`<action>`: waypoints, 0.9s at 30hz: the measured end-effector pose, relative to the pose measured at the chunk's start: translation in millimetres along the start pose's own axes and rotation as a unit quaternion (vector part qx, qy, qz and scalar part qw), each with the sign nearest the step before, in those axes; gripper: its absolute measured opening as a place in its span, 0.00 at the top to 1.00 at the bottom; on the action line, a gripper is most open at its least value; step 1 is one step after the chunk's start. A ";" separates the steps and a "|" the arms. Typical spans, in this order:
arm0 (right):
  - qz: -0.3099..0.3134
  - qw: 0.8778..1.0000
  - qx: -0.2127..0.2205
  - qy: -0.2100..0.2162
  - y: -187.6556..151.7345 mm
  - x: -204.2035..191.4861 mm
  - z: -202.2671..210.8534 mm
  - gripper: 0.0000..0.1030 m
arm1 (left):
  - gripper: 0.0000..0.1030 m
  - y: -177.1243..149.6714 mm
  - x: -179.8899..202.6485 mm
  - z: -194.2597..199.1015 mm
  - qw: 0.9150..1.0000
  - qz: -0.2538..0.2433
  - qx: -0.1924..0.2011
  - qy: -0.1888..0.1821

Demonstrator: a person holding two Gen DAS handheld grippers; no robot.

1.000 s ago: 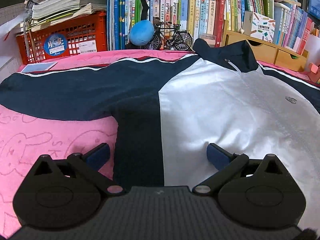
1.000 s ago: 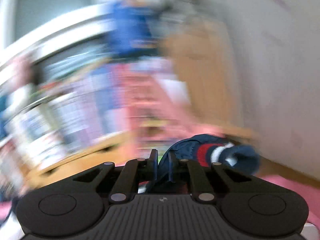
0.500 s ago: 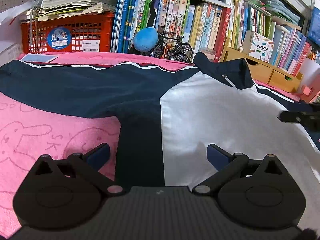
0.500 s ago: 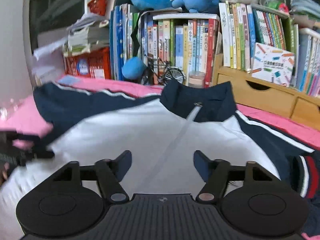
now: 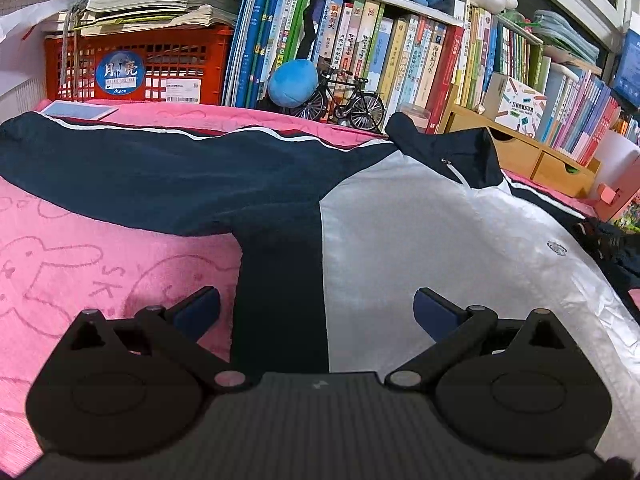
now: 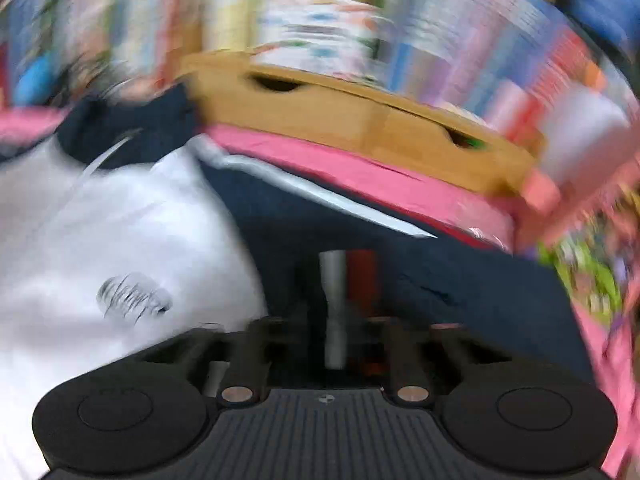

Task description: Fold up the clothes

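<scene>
A wall of books (image 5: 400, 52) fills the top of both views, with a red crate (image 5: 136, 66) at upper left, a small model bicycle (image 5: 348, 100) beside a blue ball (image 5: 292, 84), and wooden drawers (image 6: 360, 112) at right. Below them a pink blanket (image 5: 80, 260) carries the jacket (image 5: 420, 240), spread flat across the middle of the frame, white chest, navy sleeves and collar. The left gripper (image 5: 316, 306) sits at the bottom centre of its view over the jacket's navy side panel, jaws wide with nothing held. In the blurred right view, the right gripper (image 6: 348, 320) at lower centre has just been closing; its jaws are narrow, pinched on the striped cuff (image 6: 348, 276) of the navy sleeve.
</scene>
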State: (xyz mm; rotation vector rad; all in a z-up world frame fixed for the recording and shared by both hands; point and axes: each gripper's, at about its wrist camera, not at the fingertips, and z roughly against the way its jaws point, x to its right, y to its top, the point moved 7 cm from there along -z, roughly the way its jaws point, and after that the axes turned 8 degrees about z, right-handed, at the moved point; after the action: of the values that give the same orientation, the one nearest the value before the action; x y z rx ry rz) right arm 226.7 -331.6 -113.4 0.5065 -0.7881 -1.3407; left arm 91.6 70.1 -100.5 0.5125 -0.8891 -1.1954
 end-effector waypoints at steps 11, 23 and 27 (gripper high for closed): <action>0.049 0.986 0.130 0.089 109.0 -41.8 91.4 0.62 | 0.00 -0.4 -9.5 1.8 0.999 0.028 0.008 -0.026; -0.137 0.990 -0.042 0.006 -13.2 65.0 -0.4 0.56 | 0.00 0.4 -12.5 3.1 0.998 0.045 0.013 -0.037; -0.191 0.981 -0.003 0.035 9.0 68.5 29.1 0.81 | 0.00 0.5 -13.4 3.1 0.998 0.048 0.013 -0.039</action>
State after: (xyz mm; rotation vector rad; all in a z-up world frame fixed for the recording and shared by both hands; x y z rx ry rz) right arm 213.3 -393.6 -73.5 0.7220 -0.6486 -1.6681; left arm 88.0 83.2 -102.5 0.4423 -0.9875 -1.1242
